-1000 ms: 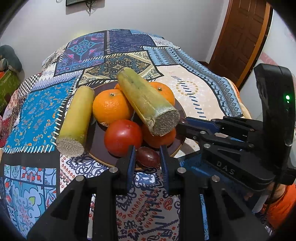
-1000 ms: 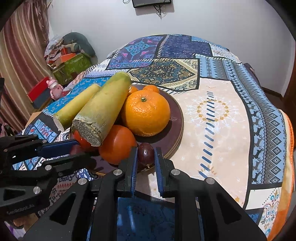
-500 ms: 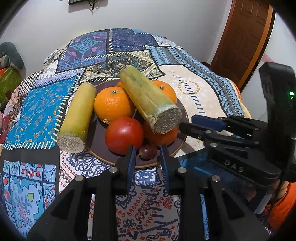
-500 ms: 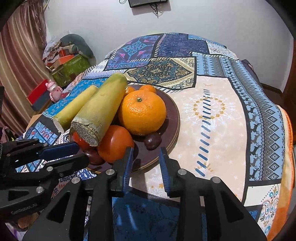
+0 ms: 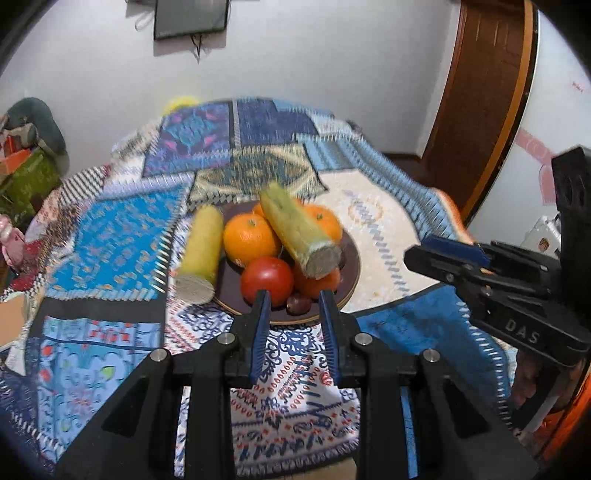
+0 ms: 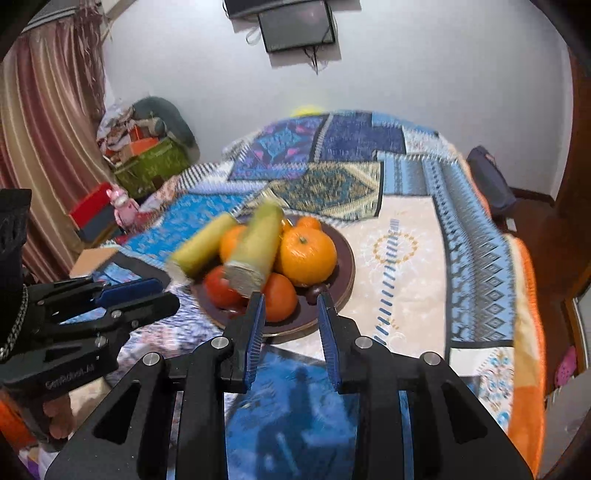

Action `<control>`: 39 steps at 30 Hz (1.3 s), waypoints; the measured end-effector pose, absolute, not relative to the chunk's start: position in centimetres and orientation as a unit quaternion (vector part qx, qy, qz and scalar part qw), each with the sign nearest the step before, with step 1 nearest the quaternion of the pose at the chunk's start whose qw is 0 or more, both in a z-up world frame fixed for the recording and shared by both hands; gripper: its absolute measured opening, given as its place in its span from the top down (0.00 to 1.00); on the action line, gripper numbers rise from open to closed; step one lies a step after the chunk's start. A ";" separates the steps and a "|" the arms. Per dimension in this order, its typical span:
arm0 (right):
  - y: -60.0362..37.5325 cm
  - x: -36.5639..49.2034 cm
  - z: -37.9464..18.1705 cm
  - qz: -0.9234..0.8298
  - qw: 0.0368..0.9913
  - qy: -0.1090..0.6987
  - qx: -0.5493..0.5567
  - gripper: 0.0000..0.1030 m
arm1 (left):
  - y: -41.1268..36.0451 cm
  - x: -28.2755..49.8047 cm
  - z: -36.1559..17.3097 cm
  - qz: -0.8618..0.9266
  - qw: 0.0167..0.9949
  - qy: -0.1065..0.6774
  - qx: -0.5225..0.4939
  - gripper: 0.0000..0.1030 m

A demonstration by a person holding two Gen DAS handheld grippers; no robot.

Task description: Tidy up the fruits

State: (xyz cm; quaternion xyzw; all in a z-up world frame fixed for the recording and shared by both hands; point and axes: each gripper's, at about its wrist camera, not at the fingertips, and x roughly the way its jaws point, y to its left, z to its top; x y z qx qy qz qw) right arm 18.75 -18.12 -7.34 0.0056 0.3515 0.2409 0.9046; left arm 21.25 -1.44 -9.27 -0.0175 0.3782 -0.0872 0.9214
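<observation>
A dark brown plate [image 5: 351, 258] [image 6: 343, 258] sits on the patchwork cloth. It holds oranges [image 5: 249, 236] [image 6: 308, 253], a red tomato [image 5: 266, 278] [image 6: 219, 290], small dark fruits [image 5: 298, 303] [image 6: 317, 291] and a green sugarcane piece [image 5: 299, 232] [image 6: 256, 254] lying across the pile. A second sugarcane piece [image 5: 199, 254] [image 6: 203, 245] leans at the plate's left side. My left gripper [image 5: 294, 295] is open and empty, held back from the plate's near rim. My right gripper [image 6: 290, 297] is open and empty, also short of the plate.
The patchwork cloth [image 5: 110, 240] covers a round table that drops off on all sides. A wooden door [image 5: 480, 92] stands at the right. Boxes and bags [image 6: 147, 155] and a curtain [image 6: 44, 129] lie at the left. A wall screen [image 6: 295, 24] hangs behind.
Both grippers have let go of the small dark fruits on the plate, opened, and pulled back and up from the plate. The view now shows more of the room.
</observation>
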 end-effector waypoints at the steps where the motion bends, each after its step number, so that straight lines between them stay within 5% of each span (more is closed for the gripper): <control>1: -18.3 18.0 -6.5 0.241 0.908 0.343 0.010 0.74 | -1.4 20.7 -8.6 -0.086 0.925 0.371 -0.018 0.74; 15: -18.3 6.7 3.7 0.250 0.947 0.200 0.018 0.71 | 1.0 7.1 3.6 -0.074 0.977 0.196 -0.035 0.68; 20: -17.8 3.7 5.0 0.251 0.954 0.166 0.014 0.60 | 0.9 2.7 5.9 -0.052 0.989 0.136 -0.023 0.46; 30: -17.6 1.2 5.0 0.208 0.971 0.121 0.004 0.23 | 0.8 -0.5 6.5 -0.029 0.994 0.103 -0.012 0.16; 39: -18.0 -0.3 5.1 0.174 0.980 0.095 0.006 0.00 | 0.5 -1.7 5.9 -0.019 0.996 0.090 -0.009 0.00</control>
